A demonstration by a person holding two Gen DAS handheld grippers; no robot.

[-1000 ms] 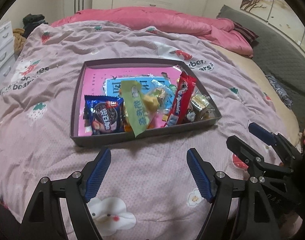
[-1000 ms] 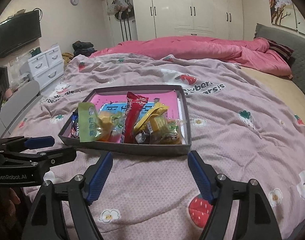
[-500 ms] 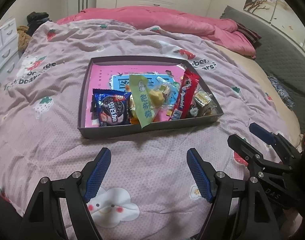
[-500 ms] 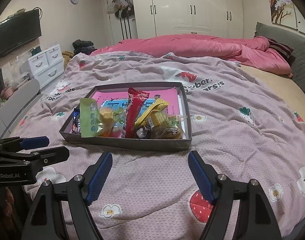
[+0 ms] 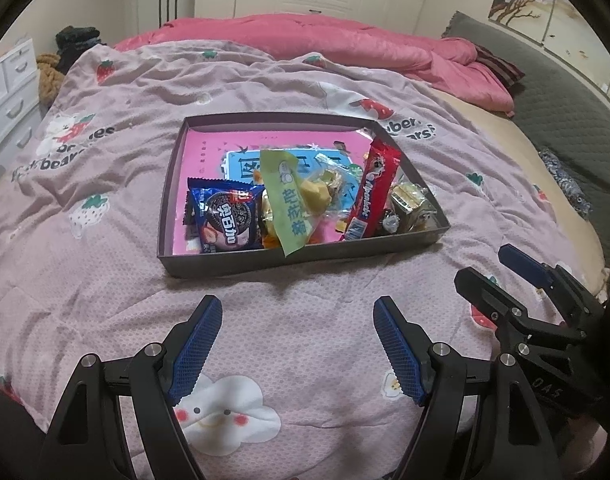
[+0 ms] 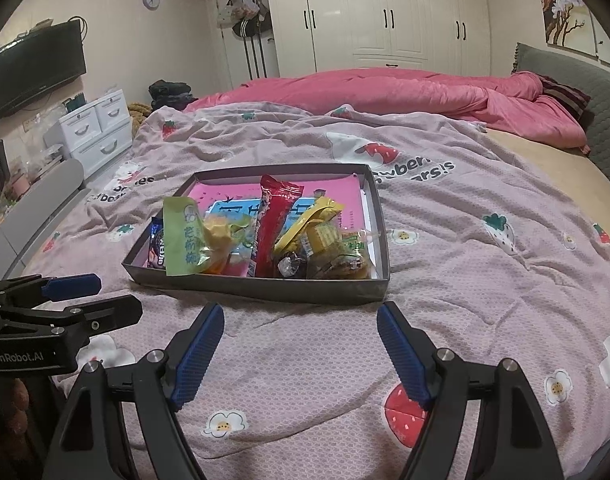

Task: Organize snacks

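A shallow grey tray (image 5: 265, 266) (image 6: 265, 286) with a pink and blue sheet inside lies on the bed. Piled at its near end are a blue cookie pack (image 5: 225, 220), a green pouch (image 5: 289, 208) (image 6: 183, 236), a long red bar (image 5: 375, 188) (image 6: 275, 220), a yellow wrapper (image 6: 311, 218) and small wrapped sweets (image 5: 409, 204). My left gripper (image 5: 297, 344) hovers open over the blanket just short of the tray, empty. My right gripper (image 6: 299, 348) is also open and empty, short of the tray's near wall. Each gripper shows at the other view's edge.
A pink strawberry-print blanket (image 5: 105, 280) covers the bed, with a rumpled pink duvet (image 6: 405, 92) behind. A grey padded headboard (image 5: 565, 120) runs along the right. White drawers (image 6: 97, 128), a wall television (image 6: 37, 68) and wardrobes (image 6: 385, 16) stand beyond the bed.
In the left wrist view the tray has shifted slightly right and farther off. The right wrist view is nearly the same. Both grippers stay open.
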